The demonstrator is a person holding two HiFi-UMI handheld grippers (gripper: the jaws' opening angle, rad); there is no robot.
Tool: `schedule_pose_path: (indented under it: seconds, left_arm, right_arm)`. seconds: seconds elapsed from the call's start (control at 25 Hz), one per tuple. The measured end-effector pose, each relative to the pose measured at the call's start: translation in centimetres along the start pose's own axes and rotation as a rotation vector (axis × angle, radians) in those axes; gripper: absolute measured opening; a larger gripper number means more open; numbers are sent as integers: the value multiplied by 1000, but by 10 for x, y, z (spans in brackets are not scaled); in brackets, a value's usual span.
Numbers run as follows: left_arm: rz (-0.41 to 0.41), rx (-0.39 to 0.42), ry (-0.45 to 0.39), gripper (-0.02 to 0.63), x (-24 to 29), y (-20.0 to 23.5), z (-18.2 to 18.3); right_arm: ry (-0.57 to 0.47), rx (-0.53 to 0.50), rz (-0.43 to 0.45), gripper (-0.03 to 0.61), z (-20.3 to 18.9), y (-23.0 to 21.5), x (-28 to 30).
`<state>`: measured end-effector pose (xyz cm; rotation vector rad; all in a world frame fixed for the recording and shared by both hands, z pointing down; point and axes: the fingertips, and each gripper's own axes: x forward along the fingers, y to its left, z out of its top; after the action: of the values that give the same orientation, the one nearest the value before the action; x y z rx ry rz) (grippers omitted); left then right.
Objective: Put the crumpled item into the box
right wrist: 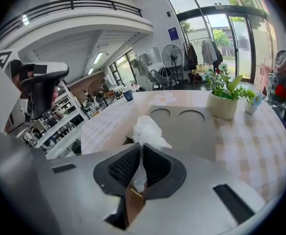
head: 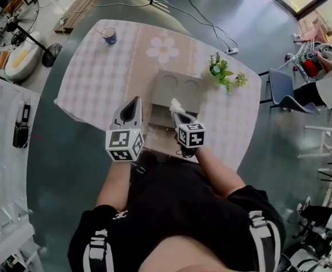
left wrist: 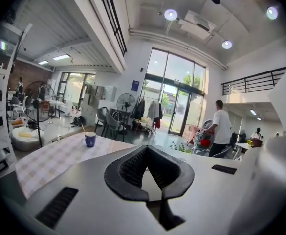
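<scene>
- My right tongs (right wrist: 140,150) are pinching the crumpled white tissue (right wrist: 146,130): the dark ribbed pads press on its lower end and the loose bulk puffs out past the tips.
- From the head view, the right tongs (head: 177,113) point away from me and tilt downward, with the tissue (head: 175,102) held above the near part of the cardboard box (head: 180,92).
- The tissue is not inside the box; I cannot tell whether it brushes the box.
- The box (right wrist: 191,129) sits mid-table, and its flat grey-brown top shows two round recesses side by side.
- My left tongs (left wrist: 146,148) are pressed together at the tips with nothing between the pads.
- In the head view, the left tongs (head: 135,102) sit just left of the box, apart from it.
- The table (head: 92,81) wears a pale checked cloth with a white flower print (head: 163,50).
- A blue cup (head: 109,35) stands at the far left and a small potted plant (head: 221,72) stands right of the box.
</scene>
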<state>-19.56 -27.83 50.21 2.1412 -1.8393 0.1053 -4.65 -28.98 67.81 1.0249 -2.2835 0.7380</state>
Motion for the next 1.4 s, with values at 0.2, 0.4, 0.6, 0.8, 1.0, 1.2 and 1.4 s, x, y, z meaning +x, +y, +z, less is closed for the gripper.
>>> schedule_pose_path:
  seconds: [0.2,0.4,0.6,0.8,1.0,1.2,1.4]
  left_arm:
    - [-17,3,12,2,9,1,-4]
    - [-28,10,24,2,15,-2,-6]
    - [-36,15,32,2,19,-4,-8]
    - [-45,17,35,2,22,-6,-6]
    - [-54,23,27,2,20,-9,-2]
    - [-59,29,26,2,17,-11,-1]
    - [-60,35,18,2,13,-14,2]
  right_arm:
    - [72,15,-16,21,-24,-10,8]
    - [146,31,-26,23,-44,-21,16]
    - [214,41,-62,23,-60,-33,19]
    - [272,44,-89,26,-62,-39,23]
    - [341,38,-82,32,-63,-39,27]
    - [415,-11,-99,37,-70,-41,32]
    - [448,-27,-94,44,-74,-40,35]
